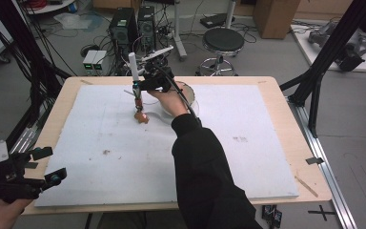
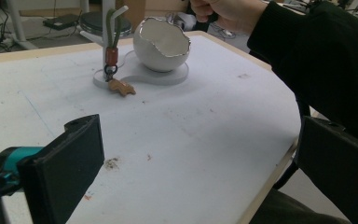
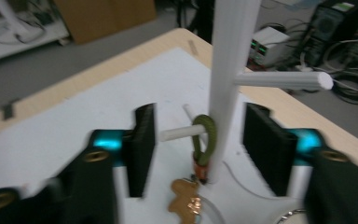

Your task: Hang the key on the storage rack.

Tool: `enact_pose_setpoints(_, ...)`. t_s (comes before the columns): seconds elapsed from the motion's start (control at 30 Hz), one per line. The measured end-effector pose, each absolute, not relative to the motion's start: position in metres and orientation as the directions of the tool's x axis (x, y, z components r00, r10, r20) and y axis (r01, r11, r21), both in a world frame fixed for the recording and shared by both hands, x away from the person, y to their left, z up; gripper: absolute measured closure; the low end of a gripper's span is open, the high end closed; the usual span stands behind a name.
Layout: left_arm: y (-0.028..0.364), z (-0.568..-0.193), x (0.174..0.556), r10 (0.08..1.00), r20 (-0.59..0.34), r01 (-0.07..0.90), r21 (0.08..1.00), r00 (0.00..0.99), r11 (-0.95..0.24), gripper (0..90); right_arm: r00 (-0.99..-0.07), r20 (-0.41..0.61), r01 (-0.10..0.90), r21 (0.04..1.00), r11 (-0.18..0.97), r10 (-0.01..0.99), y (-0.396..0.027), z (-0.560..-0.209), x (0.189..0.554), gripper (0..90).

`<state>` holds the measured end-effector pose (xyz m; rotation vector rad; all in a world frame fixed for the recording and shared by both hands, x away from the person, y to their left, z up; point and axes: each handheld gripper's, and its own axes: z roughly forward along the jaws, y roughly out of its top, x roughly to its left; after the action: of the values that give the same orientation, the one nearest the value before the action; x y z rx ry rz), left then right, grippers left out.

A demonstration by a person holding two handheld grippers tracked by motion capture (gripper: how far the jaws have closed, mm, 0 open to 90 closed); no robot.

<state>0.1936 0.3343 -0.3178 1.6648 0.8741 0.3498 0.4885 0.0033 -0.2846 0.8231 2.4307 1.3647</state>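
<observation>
A white stand (image 1: 133, 67) with a post and side pegs rises at the far middle of the white mat (image 1: 124, 157). From a low peg (image 3: 177, 134) hangs a keychain (image 3: 204, 140): green cord loop, orange ring and a wooden charm (image 1: 141, 116) that rests on the mat. My right gripper (image 1: 137, 88) is open, one jaw on each side of the post (image 3: 228, 70) and the loop. A white bowl (image 2: 161, 44) sits on the stand's base, partly behind the right hand in the high view. My left gripper (image 1: 51, 164) stays open at the near left corner, holding nothing.
The wooden table (image 1: 298, 129) borders the mat. Black frame legs (image 1: 314, 95) stand at the right and cables at the left. Behind the table are a round stool (image 1: 222, 42), computer towers (image 1: 124, 26) and a cardboard box (image 1: 276, 16).
</observation>
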Motion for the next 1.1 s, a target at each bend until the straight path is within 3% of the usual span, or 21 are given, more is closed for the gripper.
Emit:
enact_pose_setpoints(0.07,0.334,-0.318,0.193,0.708,-0.216,0.357,0.932,0.673,-0.055,1.7,-0.822,0.101,0.366,0.848,0.384,0.56,0.0,-0.282,0.487,19.6)
enact_pose_setpoints(0.13,0.335,-0.318,0.194,0.714,-0.212,0.356,0.933,0.668,-0.057,1.7,-0.834,0.101,0.345,0.862,0.37,0.542,-0.004,-0.279,0.484,9.5)
enact_pose_setpoints(0.67,0.323,-0.308,0.21,0.697,-0.194,0.333,0.941,0.69,-0.067,1.7,-0.875,0.1,0.315,0.861,0.399,0.474,-0.039,-0.258,0.45,9.4)
enact_pose_setpoints(1.1,0.328,-0.309,0.237,0.71,-0.198,0.328,0.944,0.676,-0.049,1.7,-0.882,0.088,0.298,0.866,0.401,0.464,-0.11,-0.259,0.413,9.4)
